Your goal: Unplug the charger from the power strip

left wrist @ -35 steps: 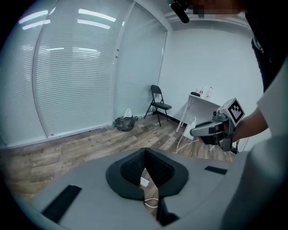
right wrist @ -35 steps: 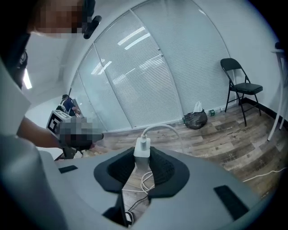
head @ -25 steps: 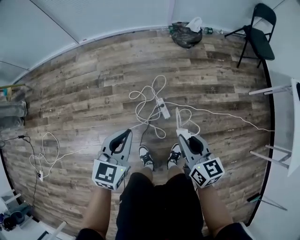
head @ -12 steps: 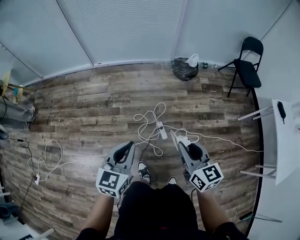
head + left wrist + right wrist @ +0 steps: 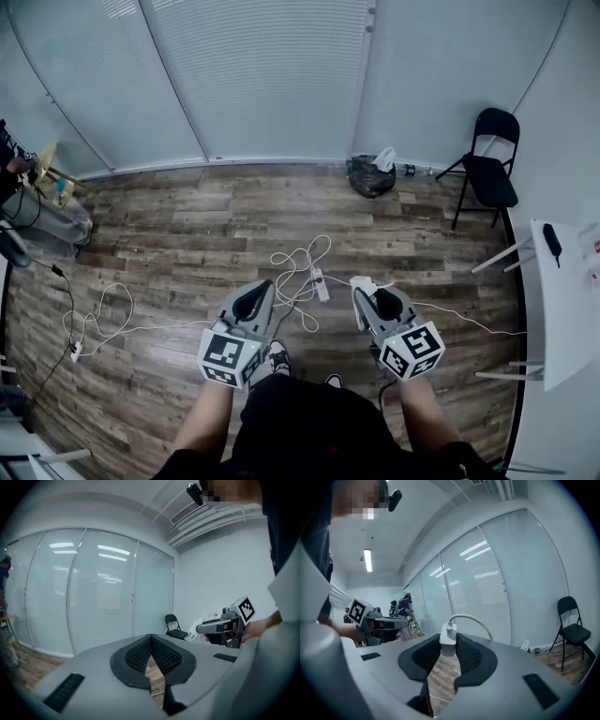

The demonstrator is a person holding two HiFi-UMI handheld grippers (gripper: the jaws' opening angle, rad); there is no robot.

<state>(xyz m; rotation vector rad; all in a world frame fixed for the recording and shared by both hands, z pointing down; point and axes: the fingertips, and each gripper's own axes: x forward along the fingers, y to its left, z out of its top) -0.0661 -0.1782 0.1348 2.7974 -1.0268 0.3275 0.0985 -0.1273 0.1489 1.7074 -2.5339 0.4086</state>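
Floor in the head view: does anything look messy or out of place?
Yes. White cables sprawl in loose tangled loops around the power strip, right in front of the person's shoes, a likely trip hazard. Another loose cable lies at the left, and a dark bag sits against the wall.

The floor [image 5: 187, 216] is matt, grained wood plank; the power strip [image 5: 321, 285] on it and the charger [image 5: 448, 639] look smooth white plastic.

Left gripper [image 5: 151, 637] jaws together; chair [image 5: 174, 626] beyond.
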